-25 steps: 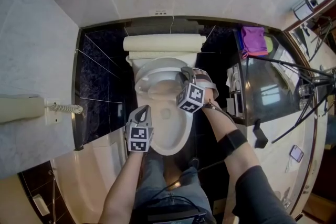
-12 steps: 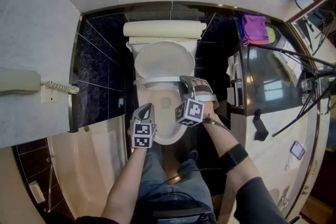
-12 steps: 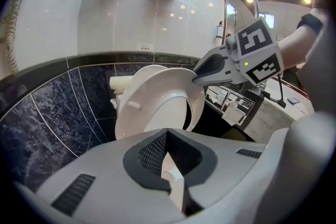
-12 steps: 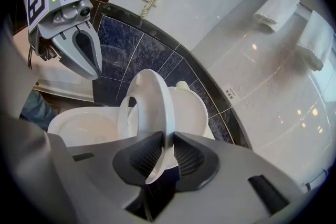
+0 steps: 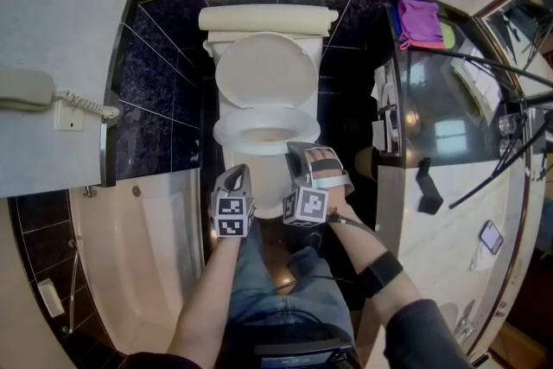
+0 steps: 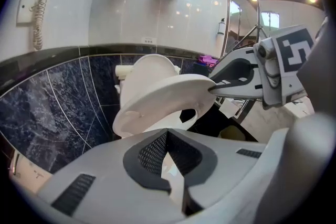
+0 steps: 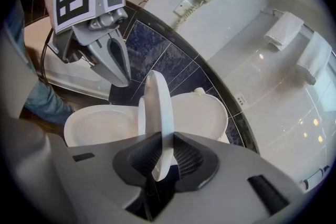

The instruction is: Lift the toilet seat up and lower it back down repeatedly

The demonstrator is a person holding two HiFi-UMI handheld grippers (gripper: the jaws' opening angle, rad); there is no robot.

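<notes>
Seat (image 5: 259, 132) status: part-raised, tilted between the bowl (image 5: 268, 187) and the lid (image 5: 263, 71). The lid stands upright against the tank (image 5: 268, 17). The seat's hinge end is at the back of the bowl and its front edge is lifted clear of the rim, so it rests on nothing at the front but my grip.

Right gripper (image 5: 298, 156): jaws are pinching the front edge of the seat, one pad on each face, with the rim running edge-on between them. Grip appears secure and square.

Left gripper (image 5: 237, 177): jaws are pressed together with nothing between them. It hangs just beside the bowl's front left, apart from the seat, and takes no part in the work.

Progress, as I judge it: the seat is in mid-travel within one cycle, neither fully up at the lid nor set down on the bowl. This stroke remains to be finished at one end or the other, and further lifts and lowerings are still owed. How many cycles are complete cannot be determined from this position.

Surroundings: bathtub (image 5: 147, 255) to the left, wall telephone (image 5: 26, 88) above it, purple cloth (image 5: 417, 23) on the ledge to the right. None obstructs the seat.
</notes>
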